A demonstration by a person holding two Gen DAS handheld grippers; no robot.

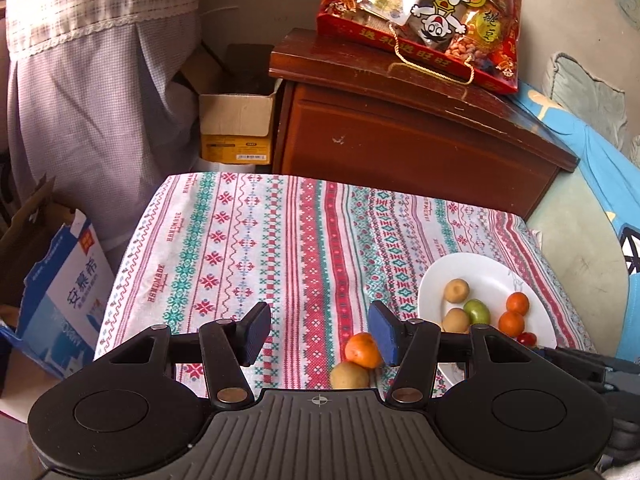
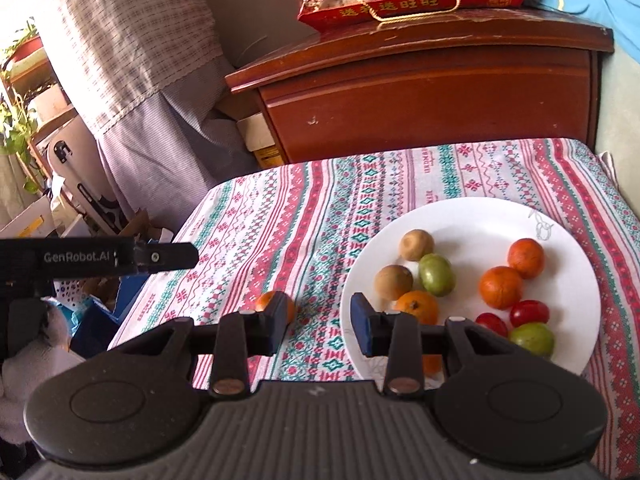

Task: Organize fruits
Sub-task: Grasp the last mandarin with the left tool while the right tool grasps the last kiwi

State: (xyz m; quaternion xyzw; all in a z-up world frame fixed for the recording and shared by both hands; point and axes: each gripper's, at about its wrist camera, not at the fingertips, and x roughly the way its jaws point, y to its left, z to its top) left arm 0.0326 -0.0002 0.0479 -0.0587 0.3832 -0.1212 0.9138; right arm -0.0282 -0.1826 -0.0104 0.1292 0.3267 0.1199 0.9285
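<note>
A white plate (image 2: 480,216) on the patterned tablecloth holds several fruits: brown kiwis (image 2: 416,245), green fruits (image 2: 437,275), orange tangerines (image 2: 501,287) and red cherry tomatoes (image 2: 529,313). The plate also shows in the left wrist view (image 1: 486,270). A loose tangerine (image 1: 362,350) and a brown kiwi (image 1: 349,376) lie on the cloth left of the plate. My left gripper (image 1: 319,330) is open and empty above them. My right gripper (image 2: 316,326) is open and empty, its right finger over the plate's left rim; the loose tangerine (image 2: 266,300) is partly hidden behind its left finger.
A dark wooden cabinet (image 1: 400,128) stands behind the table with a red snack bag (image 1: 424,16) on top. Cardboard boxes (image 1: 236,128) and a blue carton (image 1: 64,296) sit at the left. A blue-covered bed (image 1: 600,168) is at the right. The left gripper's body (image 2: 100,258) shows at left.
</note>
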